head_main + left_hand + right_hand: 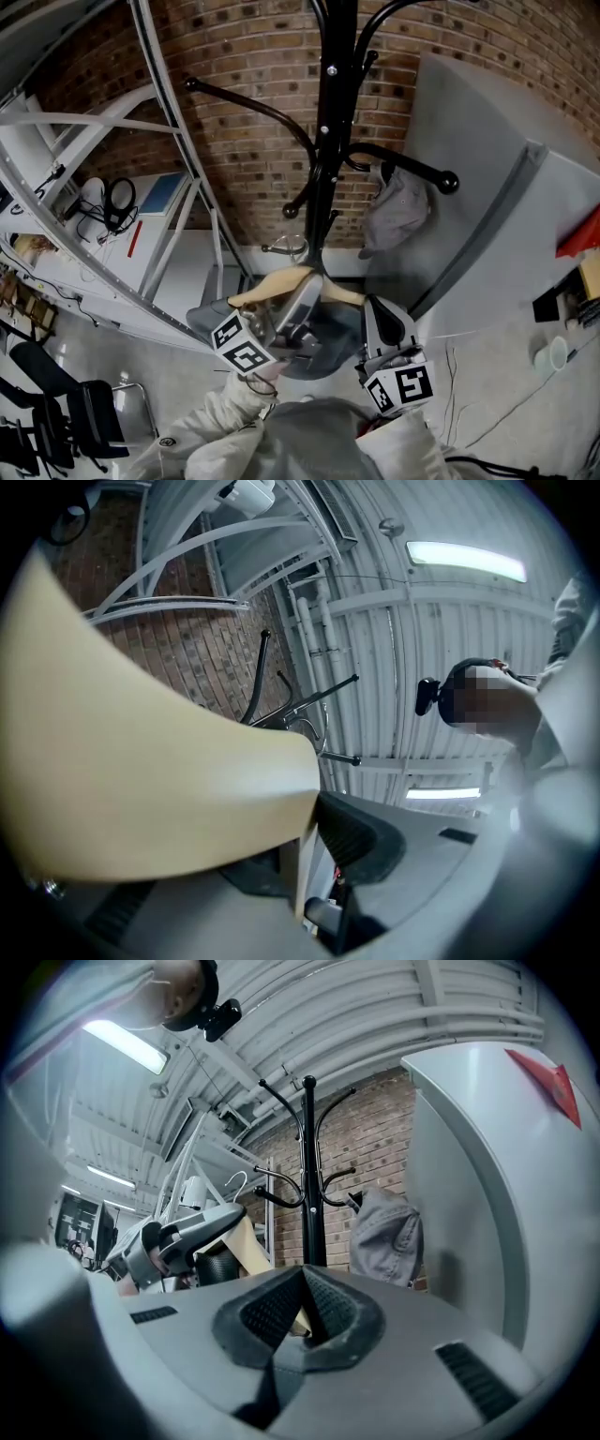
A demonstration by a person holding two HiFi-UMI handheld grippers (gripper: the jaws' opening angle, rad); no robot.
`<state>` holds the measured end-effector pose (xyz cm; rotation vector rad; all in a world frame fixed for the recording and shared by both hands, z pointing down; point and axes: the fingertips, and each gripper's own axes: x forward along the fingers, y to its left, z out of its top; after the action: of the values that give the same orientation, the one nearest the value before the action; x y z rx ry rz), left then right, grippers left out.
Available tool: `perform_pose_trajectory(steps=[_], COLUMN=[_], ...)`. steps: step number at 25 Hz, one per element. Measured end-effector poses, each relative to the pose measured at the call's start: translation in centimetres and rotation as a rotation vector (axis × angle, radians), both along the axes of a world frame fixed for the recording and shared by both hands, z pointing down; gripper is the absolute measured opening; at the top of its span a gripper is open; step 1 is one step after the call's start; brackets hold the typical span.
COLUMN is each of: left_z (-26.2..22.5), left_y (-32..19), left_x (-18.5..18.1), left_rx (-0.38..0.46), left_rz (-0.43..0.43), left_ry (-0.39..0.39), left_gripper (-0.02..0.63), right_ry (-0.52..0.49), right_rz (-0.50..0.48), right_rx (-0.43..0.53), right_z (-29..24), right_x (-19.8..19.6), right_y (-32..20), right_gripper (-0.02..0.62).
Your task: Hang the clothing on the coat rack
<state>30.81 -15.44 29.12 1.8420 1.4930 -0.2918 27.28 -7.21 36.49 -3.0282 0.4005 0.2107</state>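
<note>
Wood in both claws: my left claw (298,305) grips the hanger (272,284) mid-bar, my right claw (305,1302) pinches its end, near the coat rack (336,94) where a grey garment (398,214) hangs.

Head view: from the person's head, facing steeply down along the coat rack (335,141), near it. Left gripper view: on the left gripper (311,836), tilted up to the roof (450,621), hanger (141,761) hard against the lens, coat rack far. Right gripper view: on the right gripper (305,1312), about level, facing coat rack and brick wall (375,1138). Shared by all three: coat rack, hanger
</note>
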Motion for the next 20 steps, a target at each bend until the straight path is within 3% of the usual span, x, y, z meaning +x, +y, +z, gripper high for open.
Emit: perform_pose_trajectory(steps=[20], left_z=[-1.6], left_y=[1.2], left_x=[4.5], left_rx=[0.015], left_rz=[0.001], left_ry=[0.005], left_gripper=[0.094], right_ry=[0.026], right_rz=[0.012], right_rx=[-0.017], right_z=[-1.2], right_x=[3.2], right_y=[1.1], right_gripper=[0.025])
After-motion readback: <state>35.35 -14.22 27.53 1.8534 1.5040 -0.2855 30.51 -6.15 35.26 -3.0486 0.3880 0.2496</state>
